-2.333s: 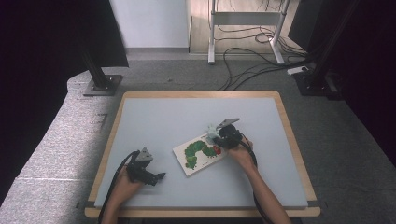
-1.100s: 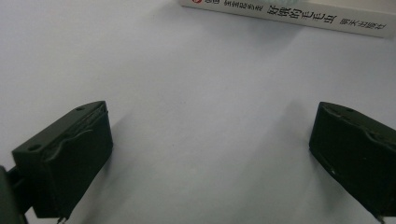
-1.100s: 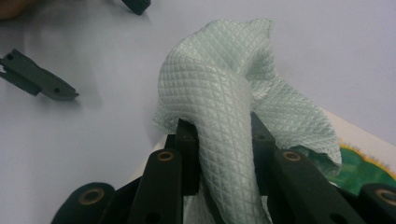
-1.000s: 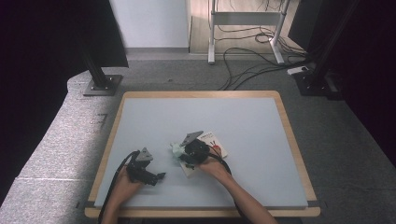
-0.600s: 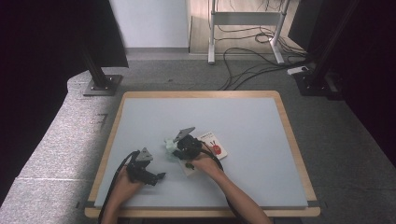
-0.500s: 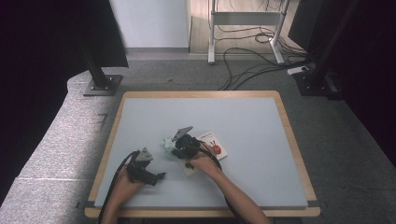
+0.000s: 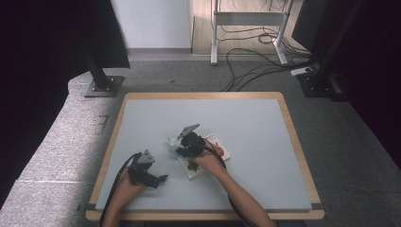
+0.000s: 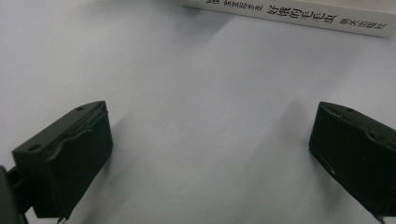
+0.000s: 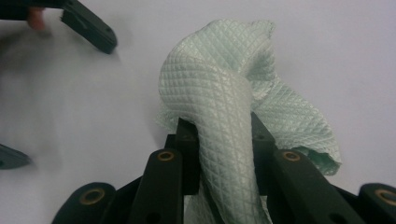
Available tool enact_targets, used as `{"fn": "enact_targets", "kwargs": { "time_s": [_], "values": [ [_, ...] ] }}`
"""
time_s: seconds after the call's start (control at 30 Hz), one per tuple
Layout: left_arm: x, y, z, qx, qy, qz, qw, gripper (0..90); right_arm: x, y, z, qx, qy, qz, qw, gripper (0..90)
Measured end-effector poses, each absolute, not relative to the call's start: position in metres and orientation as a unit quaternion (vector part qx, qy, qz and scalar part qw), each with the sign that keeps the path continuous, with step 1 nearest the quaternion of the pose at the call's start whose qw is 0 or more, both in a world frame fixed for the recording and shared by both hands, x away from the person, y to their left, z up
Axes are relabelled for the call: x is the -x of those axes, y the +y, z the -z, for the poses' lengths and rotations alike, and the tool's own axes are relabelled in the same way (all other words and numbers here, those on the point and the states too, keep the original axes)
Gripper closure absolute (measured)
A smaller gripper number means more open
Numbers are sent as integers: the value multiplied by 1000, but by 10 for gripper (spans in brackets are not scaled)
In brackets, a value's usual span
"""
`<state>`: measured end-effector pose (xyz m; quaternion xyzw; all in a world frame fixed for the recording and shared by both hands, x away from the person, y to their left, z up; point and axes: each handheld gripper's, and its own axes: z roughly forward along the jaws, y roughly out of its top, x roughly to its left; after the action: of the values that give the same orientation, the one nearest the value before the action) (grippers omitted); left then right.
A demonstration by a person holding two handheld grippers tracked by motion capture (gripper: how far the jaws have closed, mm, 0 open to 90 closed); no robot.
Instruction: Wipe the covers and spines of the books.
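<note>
Cloth (image 9: 233,116): pale green, quilted, bunched and pinched between the jaws of your right tool (image 9: 224,140), clamped tight on it. From above the cloth (image 7: 174,143) sits at the left edge of the book (image 7: 222,152), low over the worktop (image 7: 265,123), and your right tool (image 7: 185,142) covers the book's near corner. Book spine (image 8: 289,11) lies just ahead of your left tool (image 8: 210,154), which rests on the worktop with its jaws wide and nothing between them.

Risks: only a fold is gripped, so a hard drag could pull the cloth free. A loose tail hangs down; it may snag the book's corner and shift the book. Your left tool (image 7: 158,178) sits near the wipe path; sweep wide and you clip it.
</note>
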<state>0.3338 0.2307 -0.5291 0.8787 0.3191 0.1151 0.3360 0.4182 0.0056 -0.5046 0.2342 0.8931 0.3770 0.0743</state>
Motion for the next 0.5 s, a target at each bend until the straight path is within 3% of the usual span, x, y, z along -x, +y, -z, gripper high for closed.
{"fn": "enact_targets", "kwargs": {
  "time_s": [0.5],
  "values": [
    [-334,231,529,-879,318,-115,335,0,-448,-64,508,-316,868,-369,102,725]
  ]
}}
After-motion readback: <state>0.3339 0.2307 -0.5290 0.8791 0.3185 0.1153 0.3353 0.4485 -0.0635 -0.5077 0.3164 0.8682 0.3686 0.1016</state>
